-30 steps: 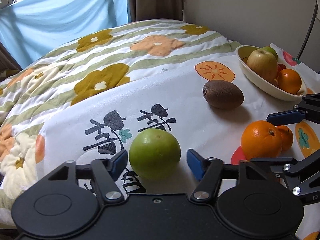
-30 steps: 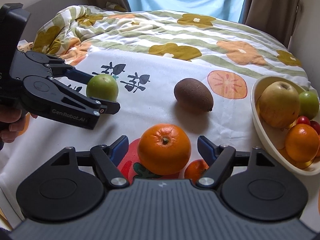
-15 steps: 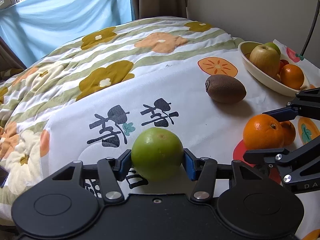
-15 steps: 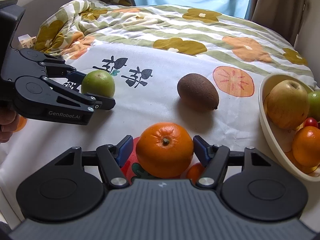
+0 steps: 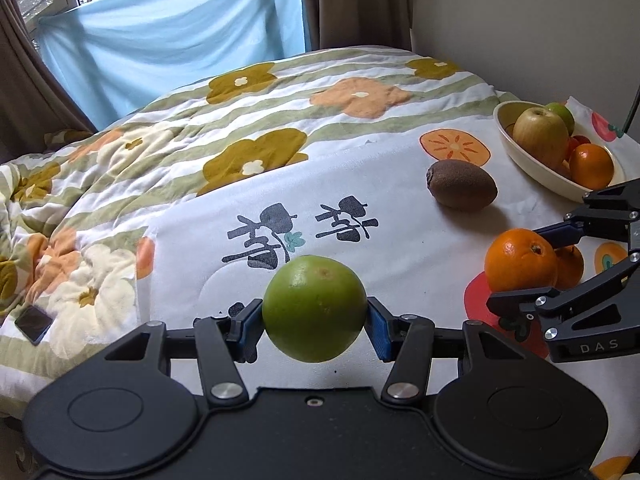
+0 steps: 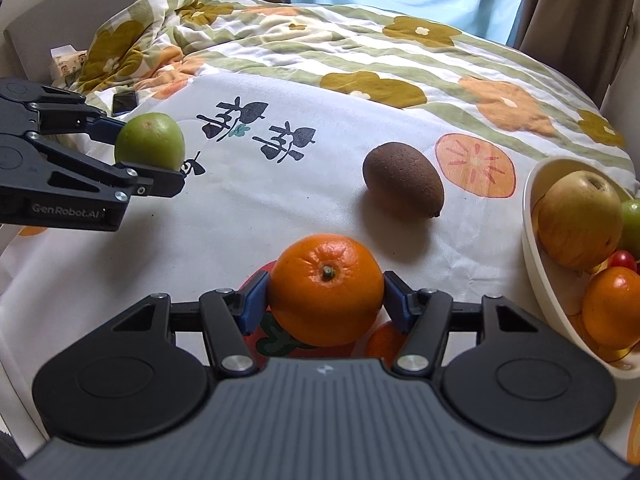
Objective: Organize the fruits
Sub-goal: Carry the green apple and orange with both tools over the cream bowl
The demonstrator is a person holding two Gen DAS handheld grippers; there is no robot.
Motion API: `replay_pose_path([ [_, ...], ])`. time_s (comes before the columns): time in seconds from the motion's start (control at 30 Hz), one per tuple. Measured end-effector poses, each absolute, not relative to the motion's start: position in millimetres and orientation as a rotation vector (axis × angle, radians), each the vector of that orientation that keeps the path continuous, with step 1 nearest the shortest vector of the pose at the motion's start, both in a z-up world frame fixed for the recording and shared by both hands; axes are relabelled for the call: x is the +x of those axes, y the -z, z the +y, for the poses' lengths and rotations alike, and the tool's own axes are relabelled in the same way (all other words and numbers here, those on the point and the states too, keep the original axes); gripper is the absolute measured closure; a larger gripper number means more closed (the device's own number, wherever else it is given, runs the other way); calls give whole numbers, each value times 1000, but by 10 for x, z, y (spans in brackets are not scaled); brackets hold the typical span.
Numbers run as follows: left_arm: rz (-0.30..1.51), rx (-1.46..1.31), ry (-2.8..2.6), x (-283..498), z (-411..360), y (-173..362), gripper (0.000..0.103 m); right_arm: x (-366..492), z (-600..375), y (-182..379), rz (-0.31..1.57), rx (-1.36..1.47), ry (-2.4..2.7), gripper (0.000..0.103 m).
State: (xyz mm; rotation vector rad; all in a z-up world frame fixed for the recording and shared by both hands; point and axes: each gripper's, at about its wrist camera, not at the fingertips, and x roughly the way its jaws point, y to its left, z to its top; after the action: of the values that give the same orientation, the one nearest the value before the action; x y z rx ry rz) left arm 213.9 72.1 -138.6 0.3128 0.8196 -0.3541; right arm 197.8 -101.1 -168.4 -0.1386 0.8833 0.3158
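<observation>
My left gripper (image 5: 315, 322) is shut on a green round fruit (image 5: 315, 314) and holds it just above the white cloth; it also shows in the right wrist view (image 6: 150, 146). My right gripper (image 6: 326, 304) is shut on a large orange (image 6: 326, 289), which also shows in the left wrist view (image 5: 520, 260). A smaller orange (image 6: 384, 340) lies right behind it on the cloth. A brown kiwi (image 6: 403, 179) lies between the grippers and the cream bowl (image 6: 536, 248), which holds an apple, a green fruit, an orange and cherry tomatoes.
The fruit sits on a white printed cloth (image 6: 280, 208) over a flowered quilt (image 5: 256, 120) on a bed. A phone (image 5: 34, 324) lies on the quilt at the left. A wall stands behind the bowl, curtains and a window at the back.
Both grippers closed from open onto their fruit. The left one has lifted the green fruit slightly; the right one now grips the large orange.
</observation>
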Motion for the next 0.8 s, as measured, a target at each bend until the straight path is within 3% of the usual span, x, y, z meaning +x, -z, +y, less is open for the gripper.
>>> replay_pose_path([
  [0.4,789,258,288,1867,570,1030,45,1831,-1206,1315,836,-82,-342,28],
  [0.8,725,208,308,1624,-55,585,45,1596,-1917,811,778,-50,-282,28],
])
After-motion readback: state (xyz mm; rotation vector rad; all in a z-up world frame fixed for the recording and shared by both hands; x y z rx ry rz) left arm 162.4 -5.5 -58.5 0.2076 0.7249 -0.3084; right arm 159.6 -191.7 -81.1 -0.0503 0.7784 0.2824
